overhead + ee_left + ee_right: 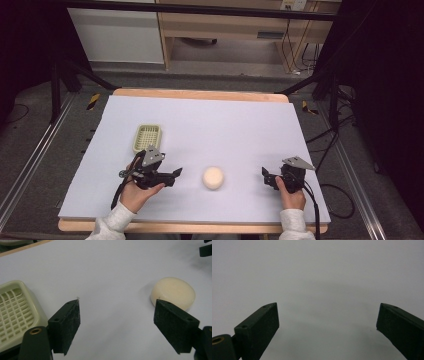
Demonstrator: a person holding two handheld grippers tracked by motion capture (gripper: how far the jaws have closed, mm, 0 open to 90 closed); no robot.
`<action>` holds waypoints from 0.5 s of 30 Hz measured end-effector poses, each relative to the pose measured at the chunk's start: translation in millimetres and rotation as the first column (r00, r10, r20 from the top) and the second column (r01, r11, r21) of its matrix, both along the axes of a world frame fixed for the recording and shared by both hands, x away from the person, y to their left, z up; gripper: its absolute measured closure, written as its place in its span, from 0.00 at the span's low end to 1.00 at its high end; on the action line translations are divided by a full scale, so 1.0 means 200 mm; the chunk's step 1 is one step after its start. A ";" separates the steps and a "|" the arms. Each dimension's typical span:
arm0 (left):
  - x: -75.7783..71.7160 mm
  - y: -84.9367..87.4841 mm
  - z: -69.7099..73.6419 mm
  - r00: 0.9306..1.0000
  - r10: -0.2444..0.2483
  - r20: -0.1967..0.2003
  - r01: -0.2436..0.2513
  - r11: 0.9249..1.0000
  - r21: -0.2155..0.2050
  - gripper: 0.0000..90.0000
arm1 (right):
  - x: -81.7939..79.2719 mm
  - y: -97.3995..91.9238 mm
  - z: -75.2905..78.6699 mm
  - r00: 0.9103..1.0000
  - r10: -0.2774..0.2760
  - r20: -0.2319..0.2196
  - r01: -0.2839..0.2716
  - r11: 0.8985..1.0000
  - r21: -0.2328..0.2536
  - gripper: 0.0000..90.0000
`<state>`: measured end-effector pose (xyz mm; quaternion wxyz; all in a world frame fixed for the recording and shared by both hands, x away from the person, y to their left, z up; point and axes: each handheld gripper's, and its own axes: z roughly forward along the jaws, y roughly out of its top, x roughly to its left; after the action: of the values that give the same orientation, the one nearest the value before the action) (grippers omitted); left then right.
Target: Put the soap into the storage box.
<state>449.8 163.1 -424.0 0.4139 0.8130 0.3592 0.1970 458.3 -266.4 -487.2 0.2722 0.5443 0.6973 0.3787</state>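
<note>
round cream soap (213,178) flat, green dish (147,138) apart

Only a soap (213,178) and soap dish (147,137) interrupt the table (225,120).

Wood table (200,94) w/ white sheet (225,130); desk (225,25) & cables (345,135) on floor behind.

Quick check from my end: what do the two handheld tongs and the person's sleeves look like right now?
Both the left tongs and the right tongs are black, each topped by a grey three-cornered plate and trailing a black cable. Up close, the jaws are flat black blocks with small screw holes, and a brass-coloured fitting sits at the base. The person's sleeves are light grey.
</note>
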 end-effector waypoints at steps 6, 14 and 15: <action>0.00 -0.04 -0.01 1.000 -0.012 -0.008 0.012 1.000 0.006 0.23 | 0.00 0.00 0.00 1.000 0.000 0.002 0.000 1.000 0.000 0.05; 0.01 -0.11 -0.01 0.999 -0.036 -0.014 0.036 0.999 0.011 0.23 | 0.00 0.00 0.00 1.000 0.002 0.001 -0.002 1.000 -0.003 0.05; 0.01 -0.11 -0.01 0.999 -0.040 -0.014 0.040 0.999 0.009 0.23 | 0.00 0.00 0.00 1.000 0.001 0.001 -0.001 1.000 -0.002 0.05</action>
<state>452.0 140.4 -425.9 0.4113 0.8232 0.3450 0.1846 457.9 -266.0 -487.1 0.2731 0.5435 0.6978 0.3783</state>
